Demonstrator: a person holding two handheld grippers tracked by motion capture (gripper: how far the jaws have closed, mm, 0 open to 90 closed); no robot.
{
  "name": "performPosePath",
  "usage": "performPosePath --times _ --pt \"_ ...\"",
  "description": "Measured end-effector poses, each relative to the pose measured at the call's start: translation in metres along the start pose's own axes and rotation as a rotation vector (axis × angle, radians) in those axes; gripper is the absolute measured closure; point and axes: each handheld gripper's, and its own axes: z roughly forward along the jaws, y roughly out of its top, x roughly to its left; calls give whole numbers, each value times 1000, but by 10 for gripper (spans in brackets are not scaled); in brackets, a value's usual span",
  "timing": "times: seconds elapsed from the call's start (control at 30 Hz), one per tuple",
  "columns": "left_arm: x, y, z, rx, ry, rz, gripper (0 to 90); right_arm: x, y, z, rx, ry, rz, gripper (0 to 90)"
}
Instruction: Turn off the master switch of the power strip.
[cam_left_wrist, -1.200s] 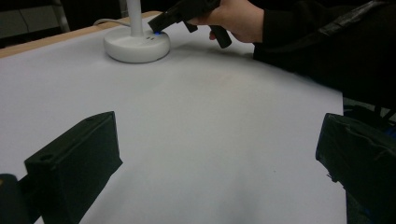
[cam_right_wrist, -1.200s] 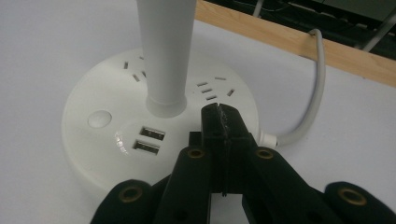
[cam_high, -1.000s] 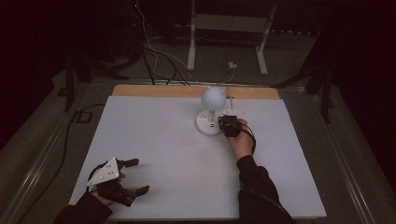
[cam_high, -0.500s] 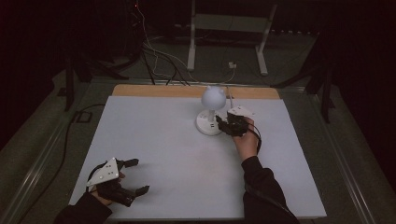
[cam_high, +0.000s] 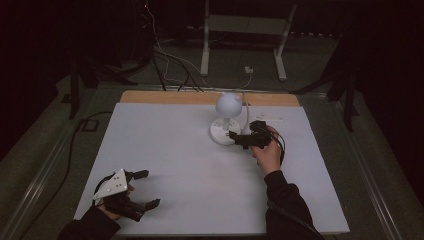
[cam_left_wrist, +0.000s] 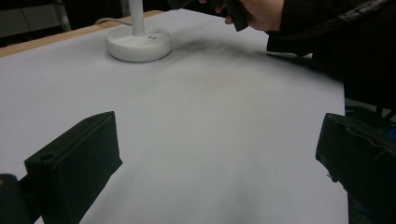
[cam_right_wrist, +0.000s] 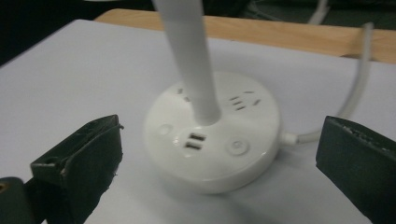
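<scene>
My right tongs (cam_right_wrist: 219, 158) gape wide beside the lamp base (cam_right_wrist: 212, 142); left tongs (cam_high: 142, 190) rest open, empty, on the counter (cam_high: 175, 155).

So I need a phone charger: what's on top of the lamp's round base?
On the base: a white stem, twin USB ports, two round buttons, and socket slots behind. The stem partly hides those slots.

High view: fixed overhead, looking forward and down across the whole white counter (cam_high: 190, 165) from the person's side. Left gripper view: low over the near counter, facing across it between its own jaws; the lamp base (cam_left_wrist: 137, 43) sits far off, the right hand (cam_left_wrist: 257, 11) beyond it. Right gripper view: close on the same base (cam_right_wrist: 212, 128), aimed slightly down. All three views share the lamp base and the surrounding counter.
</scene>
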Motion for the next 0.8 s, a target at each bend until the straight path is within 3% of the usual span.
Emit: performPosePath --times 0.07,0.13,0.17,0.23,0.47,0.6,0.8 --pt "0 0 0 0 1 1 3 3 0 -2 -13 -1 -45 0" --pt "0 0 0 -1 1 0 3 4 0 -2 -9 3 -58 0" --pt "0 0 0 -1 1 -1 3 6 -1 -4 -25 19 -94 0" --pt "0 0 0 -3 1 -3 3 8 -1 -6 -14 12 -110 0" --pt "0 0 -1 -5 -2 -6 3 12 -7 -17 -14 24 -119 0" --pt "0 0 0 -5 -3 -7 3 14 -11 -30 -3 60 -119 0" --pt "0 0 -1 -6 -4 -4 3 17 -19 -44 -1 63 -140 0"
